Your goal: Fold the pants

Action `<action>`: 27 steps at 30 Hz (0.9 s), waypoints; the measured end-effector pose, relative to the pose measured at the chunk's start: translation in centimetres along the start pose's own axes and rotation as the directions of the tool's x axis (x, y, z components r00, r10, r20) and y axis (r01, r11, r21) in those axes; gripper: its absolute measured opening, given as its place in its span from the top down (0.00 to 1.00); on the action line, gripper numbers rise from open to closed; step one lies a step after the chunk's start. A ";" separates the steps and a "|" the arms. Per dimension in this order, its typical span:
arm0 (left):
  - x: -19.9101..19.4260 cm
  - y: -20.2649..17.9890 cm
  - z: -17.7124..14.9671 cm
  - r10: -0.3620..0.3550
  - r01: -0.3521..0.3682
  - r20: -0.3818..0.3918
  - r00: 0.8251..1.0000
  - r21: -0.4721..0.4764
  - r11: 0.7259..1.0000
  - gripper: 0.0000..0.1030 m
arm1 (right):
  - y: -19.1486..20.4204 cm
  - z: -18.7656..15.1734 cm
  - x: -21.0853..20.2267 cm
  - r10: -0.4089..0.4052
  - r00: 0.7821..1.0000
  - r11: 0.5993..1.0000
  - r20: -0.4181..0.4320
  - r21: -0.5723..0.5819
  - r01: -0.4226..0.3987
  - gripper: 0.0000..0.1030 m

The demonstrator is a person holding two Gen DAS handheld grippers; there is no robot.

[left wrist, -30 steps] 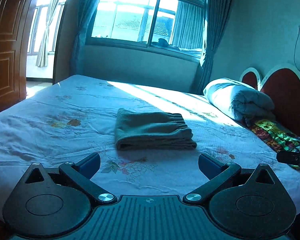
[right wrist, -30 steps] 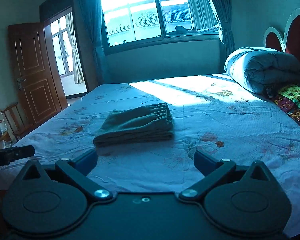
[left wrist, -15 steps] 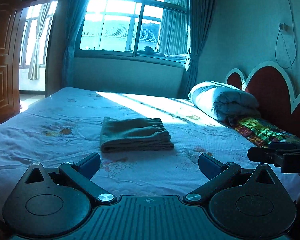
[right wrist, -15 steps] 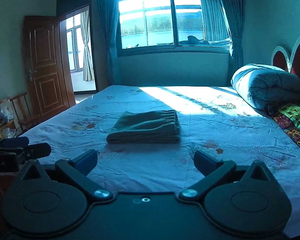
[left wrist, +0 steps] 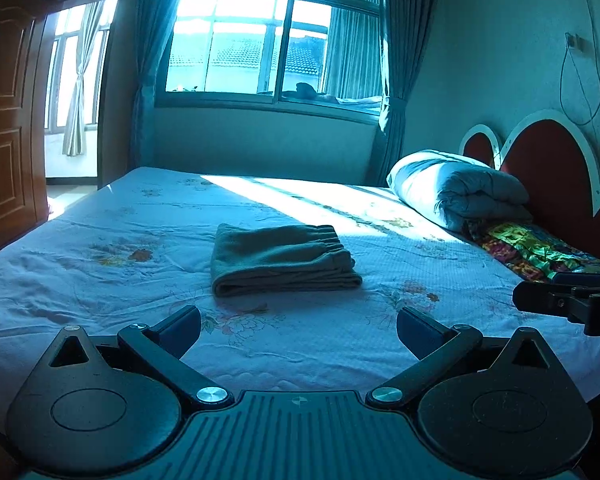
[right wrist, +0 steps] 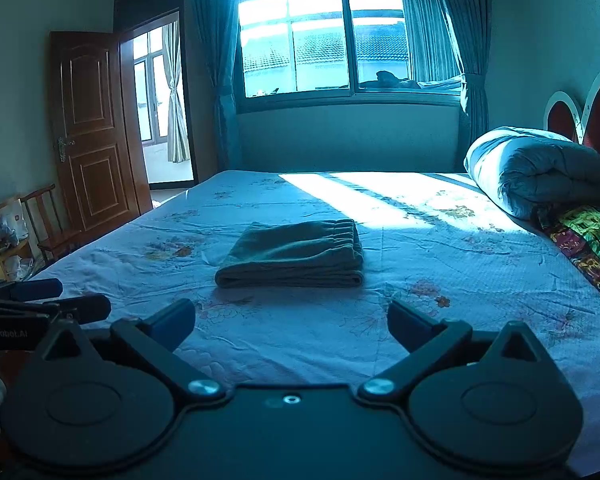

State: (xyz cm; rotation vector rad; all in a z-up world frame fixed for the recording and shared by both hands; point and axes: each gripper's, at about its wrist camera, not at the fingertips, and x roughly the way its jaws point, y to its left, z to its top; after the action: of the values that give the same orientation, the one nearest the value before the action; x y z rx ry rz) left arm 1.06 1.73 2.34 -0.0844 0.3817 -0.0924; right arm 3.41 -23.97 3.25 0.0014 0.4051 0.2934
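Pants folded on bed

Pants: matt, soft napped cloth, elastic waistband ribbed. Bed sheet beneath pants: thin printed cloth, creased. Door: glossy varnished wood.
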 end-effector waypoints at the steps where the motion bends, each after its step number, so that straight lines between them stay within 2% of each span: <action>1: -0.1 -0.1 0.0 -0.001 0.001 0.004 1.000 0.002 1.000 0.00 | -0.1 0.1 -0.1 -0.002 1.000 1.000 0.004 0.001 0.002 0.06; 27: -0.6 -0.6 0.0 -0.029 0.028 0.024 0.999 0.011 1.000 0.00 | -0.1 0.4 -0.5 -0.009 1.000 1.000 0.007 -0.008 0.009 0.06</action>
State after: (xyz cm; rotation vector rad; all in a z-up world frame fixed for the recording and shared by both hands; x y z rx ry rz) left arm 0.46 1.23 2.60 -0.0809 0.3560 -0.1213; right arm 3.16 -24.16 3.79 -0.0076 0.3967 0.2861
